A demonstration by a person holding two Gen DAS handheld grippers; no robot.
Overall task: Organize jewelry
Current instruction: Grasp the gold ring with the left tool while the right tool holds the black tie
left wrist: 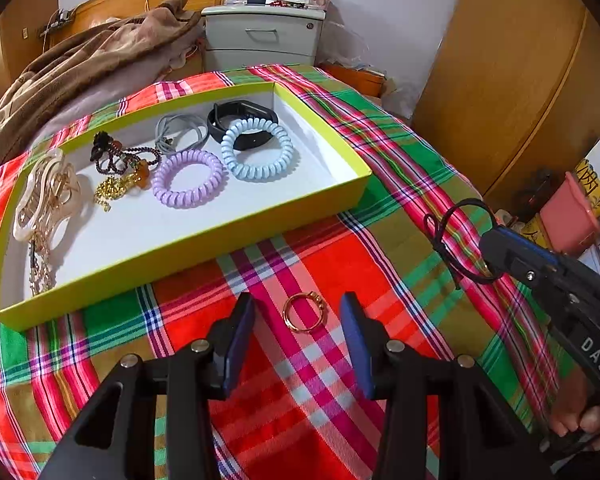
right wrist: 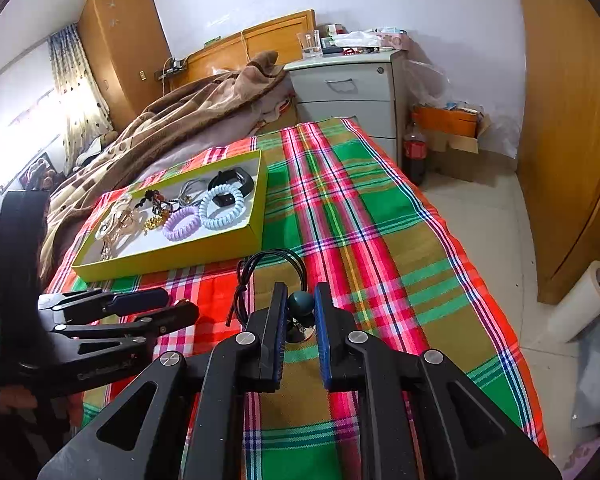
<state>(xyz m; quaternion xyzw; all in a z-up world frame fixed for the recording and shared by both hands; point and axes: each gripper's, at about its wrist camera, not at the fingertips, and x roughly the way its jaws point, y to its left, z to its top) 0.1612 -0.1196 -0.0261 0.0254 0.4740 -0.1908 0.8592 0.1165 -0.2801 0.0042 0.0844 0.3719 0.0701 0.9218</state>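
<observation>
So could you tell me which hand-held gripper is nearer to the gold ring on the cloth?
Left. The left hand-held gripper straddles the gold ring; the right hand-held gripper is off to its right, holding a black cord.

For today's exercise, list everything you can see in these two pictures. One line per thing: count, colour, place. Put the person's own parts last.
Box: one, lime green with white floor, on the plaid cloth.
Coil hair ties: two, lilac and pale blue, inside the box.
Black band: one, at the box's far end.
Grey cord: one, in the box.
Bead and chain jewellery: several pieces, dark, gold, cream, at the box's left end.
Gold ring: one, on the cloth between the open left claw's fingers.
Black cord pendant: one, dark bead, gripped in the right claw.
Plaid cloth: one, red and green.
Cabinet: one, grey, behind.
</observation>
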